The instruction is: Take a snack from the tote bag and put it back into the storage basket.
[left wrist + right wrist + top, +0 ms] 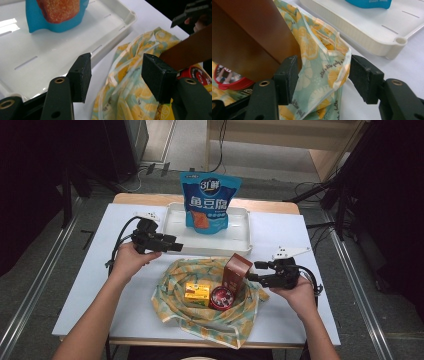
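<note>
White tabletop (90,290) carries everything, and farthest left over it a hand holds the left gripper (172,245), whose jaws stand apart with nothing between them; in the left gripper view they hover just over the near rim of the white tray and the upper edge of the cloth bag. Behind that gripper lies the white tray (239,227), a shallow rectangular dish whose one load is the blue pouch (210,202), standing upright toward the tray's middle with an orange picture on its front. In front of the tray, near the table's front edge, the cloth bag (172,307) lies opened out, pale green with yellow lemon prints, its mouth spread wide. Three things sit inside it: a yellow box (196,293) at the left, lying flat; a round red tin (222,297) just beside it to the right; and a brown carton (236,270) standing tilted above the tin, leaning toward the right edge of the bag. At the right, the other hand brings the right gripper (252,271) up against that side; its jaws are parted, and the right gripper view shows a fold of the bag's rim (334,72) lying between them, unpinched, with the brown carton close against the left jaw.
</note>
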A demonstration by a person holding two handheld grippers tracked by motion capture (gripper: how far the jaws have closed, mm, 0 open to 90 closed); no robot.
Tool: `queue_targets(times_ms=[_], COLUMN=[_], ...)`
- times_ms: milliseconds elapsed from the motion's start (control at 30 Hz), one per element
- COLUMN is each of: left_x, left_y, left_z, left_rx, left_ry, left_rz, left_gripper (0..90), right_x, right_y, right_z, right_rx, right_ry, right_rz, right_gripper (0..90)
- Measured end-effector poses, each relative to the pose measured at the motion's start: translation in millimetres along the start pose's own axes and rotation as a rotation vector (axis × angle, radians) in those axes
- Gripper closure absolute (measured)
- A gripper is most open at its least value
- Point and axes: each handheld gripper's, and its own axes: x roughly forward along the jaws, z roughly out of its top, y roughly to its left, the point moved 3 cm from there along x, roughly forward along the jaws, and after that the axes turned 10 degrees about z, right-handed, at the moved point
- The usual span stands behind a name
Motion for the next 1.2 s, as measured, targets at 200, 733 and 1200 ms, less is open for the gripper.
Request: queue_targets(times_ms=[200, 733, 1200], left_x=[-5.9, -23.9, -26.5], left_y=[-5.7, -13.2, -13.3], left_z=[-5.6, -18.2, -25.1], left_rx=[0.012, 0.019, 0.019], left_ry=[-0.002, -0.023, -0.054], left_rz=[0.004, -0.021, -0.032], left_gripper=[41.1, 38.8, 38.2], right_x=[-4.2, -15.4, -24.7], right_y=[3.7, 15.5, 34.9], right_z=[1.3, 3.2, 15.7], right_rx=[-0.009, -0.044, -0.077], right_ry=[0.004, 0.03, 0.028], right_rz=[0.002, 0.019, 0.059], right_gripper=[41.4, 39.6, 32.5])
